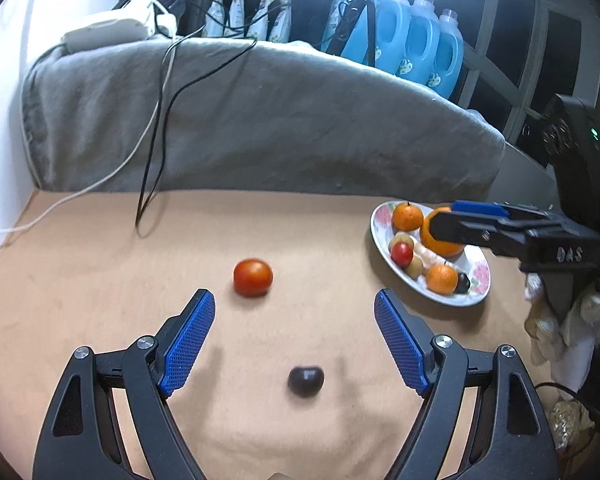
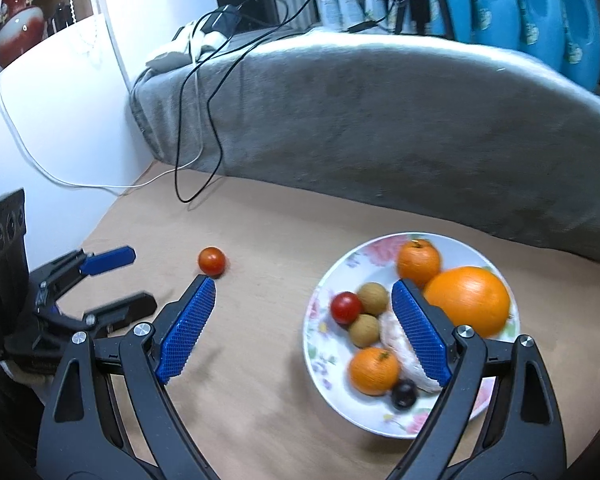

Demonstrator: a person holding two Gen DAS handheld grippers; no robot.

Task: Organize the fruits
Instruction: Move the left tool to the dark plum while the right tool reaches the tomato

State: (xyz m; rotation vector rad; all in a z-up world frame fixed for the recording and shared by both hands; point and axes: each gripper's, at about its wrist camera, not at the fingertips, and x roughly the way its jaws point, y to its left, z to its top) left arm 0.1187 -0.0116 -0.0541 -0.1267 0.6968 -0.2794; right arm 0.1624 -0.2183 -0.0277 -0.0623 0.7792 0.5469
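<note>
On the far left of the tan table (image 1: 100, 264), nothing lies but trailing cables (image 1: 156, 120). Next comes the left gripper (image 1: 294, 300), its jaws wide apart and empty, hanging over two loose fruits. The tomato (image 1: 253, 277) sits just beyond the fingertips, and the dark grape (image 1: 306, 380) lies between the two fingers, lower down, touching neither.

The tomato looks light, smooth and taut-skinned, so likely slippery and easy to bruise or split. I would take it across its widest middle with a gentle squeeze. The grape is smaller still, round and soft. It may roll or squirt out, so the pads should meet its sides squarely.

Further right stands the flowered plate (image 2: 320, 344), near the edge of the grey blanket (image 2: 380, 120). In it are:
- a large orange (image 2: 466, 300)
- two small oranges (image 2: 418, 262)
- a cherry tomato (image 2: 345, 307)
- two brownish round fruits (image 2: 372, 299)
- a dark grape at the near rim (image 2: 404, 394)
- a pale peeled piece (image 2: 396, 344), partly hidden by a finger

The fruits crowd together, touching.

The right gripper (image 2: 304, 284) hovers above the plate's left side, jaws wide apart, holding nothing. Blue jugs (image 1: 416, 40) line the back right.
</note>
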